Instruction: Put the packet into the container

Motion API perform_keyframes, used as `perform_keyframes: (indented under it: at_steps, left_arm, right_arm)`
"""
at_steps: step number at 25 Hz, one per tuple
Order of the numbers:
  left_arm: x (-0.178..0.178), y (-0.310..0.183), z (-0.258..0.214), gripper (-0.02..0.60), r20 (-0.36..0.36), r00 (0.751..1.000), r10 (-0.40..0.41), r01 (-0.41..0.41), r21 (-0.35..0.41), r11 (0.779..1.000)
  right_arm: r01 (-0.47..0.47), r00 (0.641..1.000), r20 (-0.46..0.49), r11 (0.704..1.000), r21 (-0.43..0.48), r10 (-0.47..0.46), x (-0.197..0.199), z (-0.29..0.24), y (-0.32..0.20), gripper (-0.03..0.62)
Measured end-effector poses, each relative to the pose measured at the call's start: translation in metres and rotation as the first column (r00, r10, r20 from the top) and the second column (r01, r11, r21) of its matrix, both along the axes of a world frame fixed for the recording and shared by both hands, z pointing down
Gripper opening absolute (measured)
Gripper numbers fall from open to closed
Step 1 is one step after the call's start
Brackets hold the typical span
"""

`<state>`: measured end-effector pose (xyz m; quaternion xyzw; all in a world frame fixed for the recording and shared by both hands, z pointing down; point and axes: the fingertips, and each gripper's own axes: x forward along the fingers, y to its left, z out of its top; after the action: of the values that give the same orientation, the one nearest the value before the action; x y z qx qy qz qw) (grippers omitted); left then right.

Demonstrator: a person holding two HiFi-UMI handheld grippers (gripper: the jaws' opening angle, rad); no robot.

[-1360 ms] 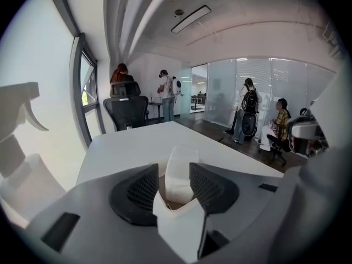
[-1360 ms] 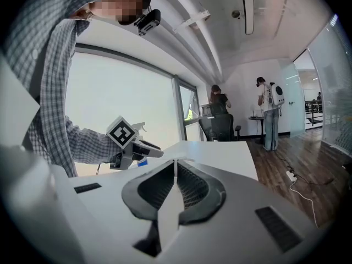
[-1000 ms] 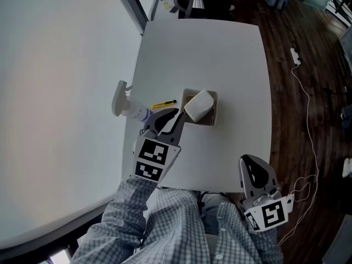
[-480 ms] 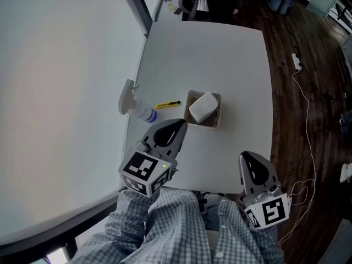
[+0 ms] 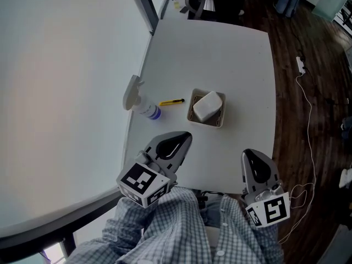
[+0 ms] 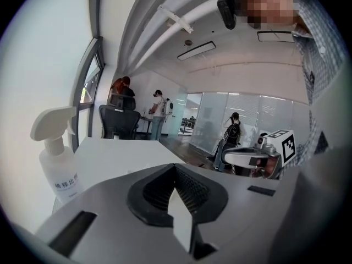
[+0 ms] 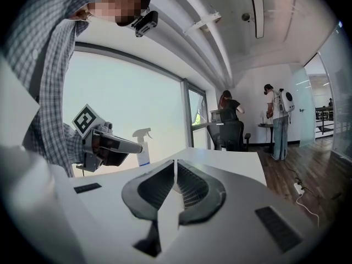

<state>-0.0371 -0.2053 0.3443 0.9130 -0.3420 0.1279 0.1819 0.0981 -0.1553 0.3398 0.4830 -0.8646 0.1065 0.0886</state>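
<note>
The white packet lies in the container, ahead of the 2 grippers, seemingly proud of its rim. The left gripper and right gripper have jaws pressed together, empty. A stray forward nudge could tip the packet out.

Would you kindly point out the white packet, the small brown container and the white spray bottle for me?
white packet (image 5: 207,106), head view, middle of its top face.
small brown container (image 5: 210,124), head view, its near rim.
white spray bottle (image 6: 59,174), left gripper view, its labelled body.
</note>
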Motion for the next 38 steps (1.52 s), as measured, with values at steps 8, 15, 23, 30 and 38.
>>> perform_keyframes:
  at_steps: [8,15,23,30,38]
  left_arm:
    - [0.009,0.008,0.001,0.008,-0.013,0.999,0.038,-0.038,0.002,0.999]
    - [0.018,0.014,0.003,0.008,-0.019,0.997,0.081,-0.082,-0.011,0.997]
    - [0.021,0.018,0.004,0.008,-0.013,0.996,0.088,-0.089,-0.013,0.996]
    - [0.025,0.021,0.004,0.008,0.002,0.995,0.099,-0.099,-0.004,0.995]
    - [0.025,0.024,0.006,0.008,0.007,0.995,0.102,-0.101,-0.013,0.995]
  right_arm:
    - [0.007,1.000,-0.012,1.000,0.022,-0.007,-0.003,-0.005,-0.002,0.027]
    - [0.025,1.000,-0.018,0.999,0.036,-0.024,-0.006,-0.008,0.000,0.026]
    - [0.035,0.999,-0.019,0.998,0.044,-0.035,-0.008,-0.010,0.003,0.026]
    - [0.037,0.999,-0.022,0.998,0.048,-0.036,-0.008,-0.013,0.005,0.025]
    - [0.043,0.999,-0.025,0.998,0.046,-0.042,-0.010,-0.012,0.006,0.025]
